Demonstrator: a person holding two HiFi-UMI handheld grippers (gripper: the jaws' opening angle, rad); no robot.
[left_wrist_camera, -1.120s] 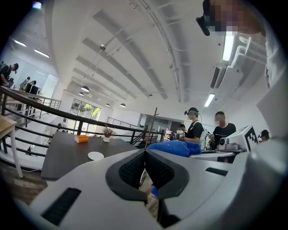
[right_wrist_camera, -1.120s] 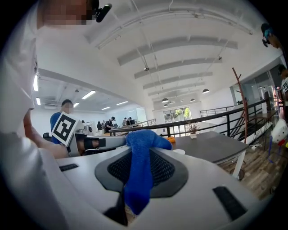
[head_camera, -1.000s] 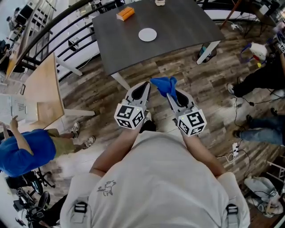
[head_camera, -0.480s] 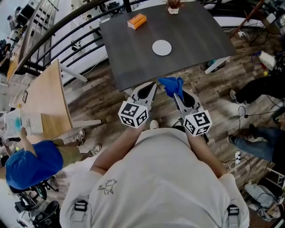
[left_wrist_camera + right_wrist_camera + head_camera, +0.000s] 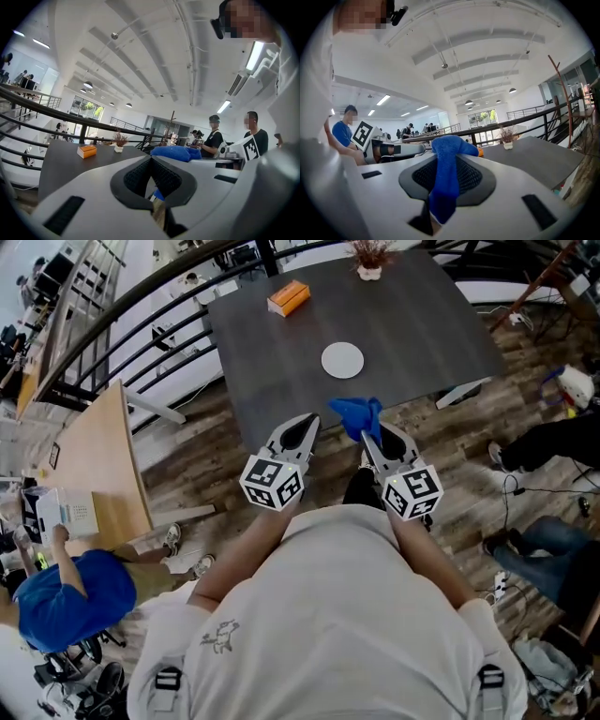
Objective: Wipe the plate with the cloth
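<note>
The right gripper point(image 5: 367, 433) pinches the cloth point(image 5: 354, 414); the left gripper point(image 5: 305, 421) is closed and empty. Unsteadied, the plate point(image 5: 342, 360) at upper centre may skid across the tabletop point(image 5: 272, 381).

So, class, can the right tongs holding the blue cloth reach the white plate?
Probably yes, with a forward reach: only bare table lies between the right tongs, shut on the cloth, and the plate; the orange box sits well aside.
</note>
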